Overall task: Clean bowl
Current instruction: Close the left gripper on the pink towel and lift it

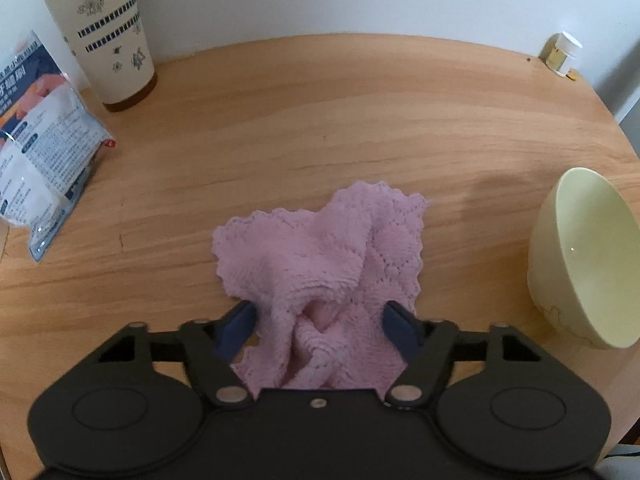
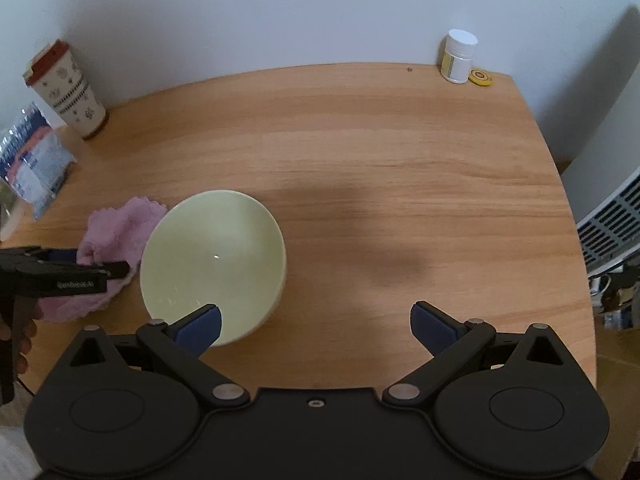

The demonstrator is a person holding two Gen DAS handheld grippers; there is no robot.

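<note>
Black frames of the two tools fill the bottom of both views, nearest the lens. Beyond them the table [image 2: 400, 160] takes up most of the scene: light wood with a long streaky grain, a curved far edge set against a plain pale wall [image 2: 280, 12], and a soft dark shadow on the wood to the right of the bowl. At the right edge of the right wrist view a white slatted unit [image 2: 612, 224] stands beside the table.

On the table the pale yellow-green bowl [image 2: 212, 260] sits upright and empty, just right of the pink cloth [image 1: 320, 264]; whether the two touch I cannot tell. The cloth lies crumpled on the wood, its scalloped edge spread toward the wall.

At the far left a tall cream cup [image 1: 96, 32] with a brown lid and base stands by the wall, and a printed plastic packet [image 1: 40, 148] lies in front of it. At the far right corner a small white bottle [image 2: 458, 56] stands next to a flat yellow disc [image 2: 481, 77].

The left hand-held gripper [image 1: 320, 322] points down into the near part of the cloth; a bunched fold sits between its blue pads, which look to be pressing against it. The right hand-held gripper [image 2: 316, 326] stands released and wide, holding nothing, its left pad in front of the bowl's near rim.
</note>
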